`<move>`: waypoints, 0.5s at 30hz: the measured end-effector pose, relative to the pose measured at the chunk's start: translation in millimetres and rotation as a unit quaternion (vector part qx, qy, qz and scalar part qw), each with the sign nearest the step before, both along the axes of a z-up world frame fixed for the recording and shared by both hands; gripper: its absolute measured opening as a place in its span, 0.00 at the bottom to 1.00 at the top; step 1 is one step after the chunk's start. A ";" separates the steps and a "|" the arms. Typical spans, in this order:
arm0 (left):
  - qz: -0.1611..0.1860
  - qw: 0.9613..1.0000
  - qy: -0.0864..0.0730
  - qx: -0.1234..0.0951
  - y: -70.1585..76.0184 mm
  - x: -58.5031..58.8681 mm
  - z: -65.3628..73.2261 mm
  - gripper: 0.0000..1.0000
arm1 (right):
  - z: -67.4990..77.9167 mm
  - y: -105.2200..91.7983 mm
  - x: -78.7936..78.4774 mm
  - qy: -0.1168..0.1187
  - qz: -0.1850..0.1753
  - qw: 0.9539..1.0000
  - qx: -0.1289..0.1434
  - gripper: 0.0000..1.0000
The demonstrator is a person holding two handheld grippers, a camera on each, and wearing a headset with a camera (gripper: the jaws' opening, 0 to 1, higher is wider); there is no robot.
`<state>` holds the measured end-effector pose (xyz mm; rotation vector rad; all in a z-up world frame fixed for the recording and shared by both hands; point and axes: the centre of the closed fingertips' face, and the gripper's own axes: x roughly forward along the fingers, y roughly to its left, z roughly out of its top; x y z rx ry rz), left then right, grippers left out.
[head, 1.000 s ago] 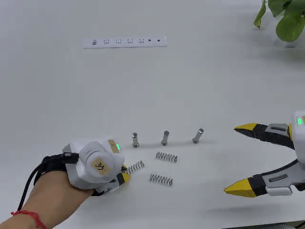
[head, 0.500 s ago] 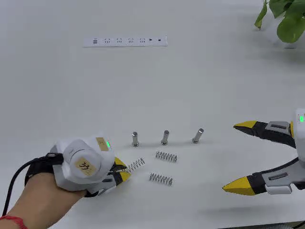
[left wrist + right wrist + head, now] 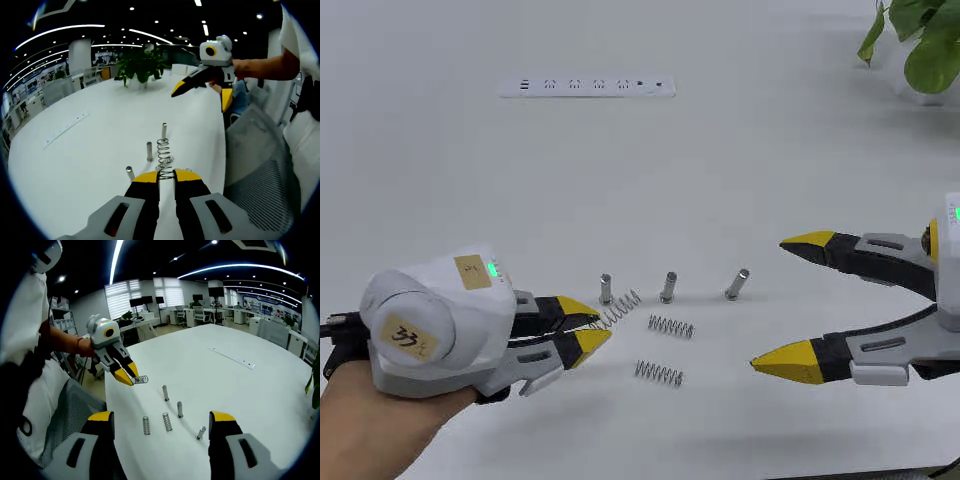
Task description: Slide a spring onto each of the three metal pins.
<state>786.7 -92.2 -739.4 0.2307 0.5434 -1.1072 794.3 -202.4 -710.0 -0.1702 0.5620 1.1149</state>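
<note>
Nearest us on the white table [image 3: 740, 180] lies a loose spring [image 3: 658, 373], with a second loose spring [image 3: 671, 327] just beyond it. At the left, the left gripper [image 3: 592, 328] is clamped on a third spring [image 3: 620, 308], lifted off the table, its free end near the leftmost pin [image 3: 606, 289]. The right gripper [image 3: 772, 303] hovers well apart on the right, jaws spread wide and holding nothing. The middle pin [image 3: 668, 287] and right pin [image 3: 737, 284] stand bare in the same row. Farther back we see a power strip [image 3: 587, 88] and a plant [image 3: 920, 40].

Left gripper [image 3: 602, 328] clamped, right gripper [image 3: 768, 302] agape
</note>
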 end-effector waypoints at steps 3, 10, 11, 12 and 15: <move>0.008 0.999 -0.006 -0.034 -7.4 2.3 15.6 0.10 | 15.6 15.3 6.7 0.003 -0.027 0.999 0.046 0.74; 0.006 0.996 -0.021 -0.091 -22.0 2.6 41.1 0.10 | 27.5 45.1 10.0 0.023 -0.044 0.993 0.110 0.60; 0.007 0.995 -0.018 -0.098 -23.5 2.7 43.5 0.10 | 31.1 49.5 10.5 0.032 -0.052 0.990 0.126 0.59; 0.006 0.994 -0.019 -0.104 -25.3 2.9 46.2 0.10 | 36.1 53.9 11.1 0.041 -0.060 0.986 0.147 0.57; 0.006 0.993 -0.025 -0.117 -28.3 4.0 51.4 0.10 | 44.4 60.3 11.6 0.062 -0.071 0.979 0.182 0.48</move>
